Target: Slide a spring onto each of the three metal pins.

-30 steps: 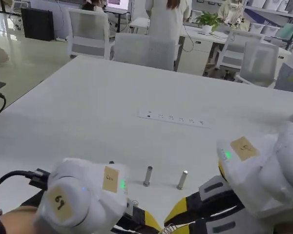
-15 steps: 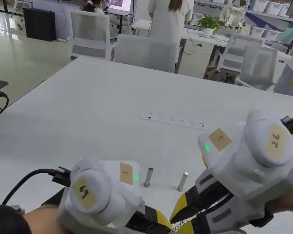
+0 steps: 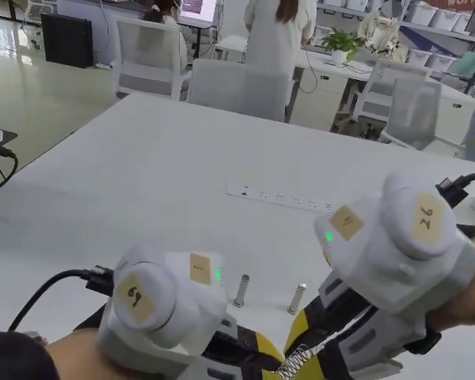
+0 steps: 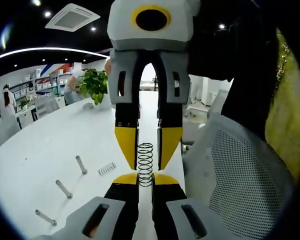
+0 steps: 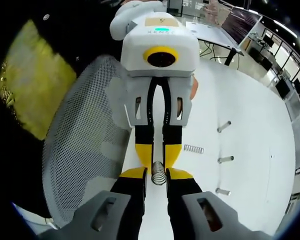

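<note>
the table (image 3: 142,182) is white. the pins (image 3: 241,290) on it are shiny grey. the spring (image 4: 145,165) is silver, the jaws yellow and black.

A broad white bench (image 3: 142,182) carries a flat white power strip (image 3: 283,198) toward 12 o'clock. Beyond its far edge stand grey mesh-backed chairs (image 3: 239,89), a person in white (image 3: 275,32) at 12 o'clock, and a green potted plant (image 3: 338,38) at 1 o'clock.
</note>
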### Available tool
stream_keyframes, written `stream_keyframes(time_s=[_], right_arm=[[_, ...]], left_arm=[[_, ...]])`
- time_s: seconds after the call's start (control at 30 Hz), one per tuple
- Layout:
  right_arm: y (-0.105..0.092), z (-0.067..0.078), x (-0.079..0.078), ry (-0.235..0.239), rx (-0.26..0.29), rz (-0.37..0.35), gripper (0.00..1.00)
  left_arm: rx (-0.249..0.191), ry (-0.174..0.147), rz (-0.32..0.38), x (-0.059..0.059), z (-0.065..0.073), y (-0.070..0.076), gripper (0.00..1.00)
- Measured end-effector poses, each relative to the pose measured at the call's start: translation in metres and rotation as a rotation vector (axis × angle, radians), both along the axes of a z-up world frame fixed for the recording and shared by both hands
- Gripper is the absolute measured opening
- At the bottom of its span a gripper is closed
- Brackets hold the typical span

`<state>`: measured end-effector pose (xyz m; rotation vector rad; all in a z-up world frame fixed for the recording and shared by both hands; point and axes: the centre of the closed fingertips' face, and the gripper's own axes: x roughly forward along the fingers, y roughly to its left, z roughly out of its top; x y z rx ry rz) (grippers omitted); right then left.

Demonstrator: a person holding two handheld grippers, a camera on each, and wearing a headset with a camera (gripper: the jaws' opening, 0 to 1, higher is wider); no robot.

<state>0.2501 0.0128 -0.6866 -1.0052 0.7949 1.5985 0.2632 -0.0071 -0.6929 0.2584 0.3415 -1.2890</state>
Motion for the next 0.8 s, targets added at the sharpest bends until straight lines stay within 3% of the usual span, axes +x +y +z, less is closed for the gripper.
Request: stream_keyframes(time_s=[0.5, 0.8], right_arm=[[0.0002, 0.0011, 0.0001, -0.007, -0.026, 0.028, 0.09], [0.0009, 0.0005, 0.0007, -0.014, -0.044, 0.041, 0.08]], left_arm=[[-0.013, -0.015, -0.007, -0.0004, 0.0041, -0.0011, 0.01], [-0.018, -0.006, 0.000, 0.0005, 0.0037, -0.0007, 0.01]])
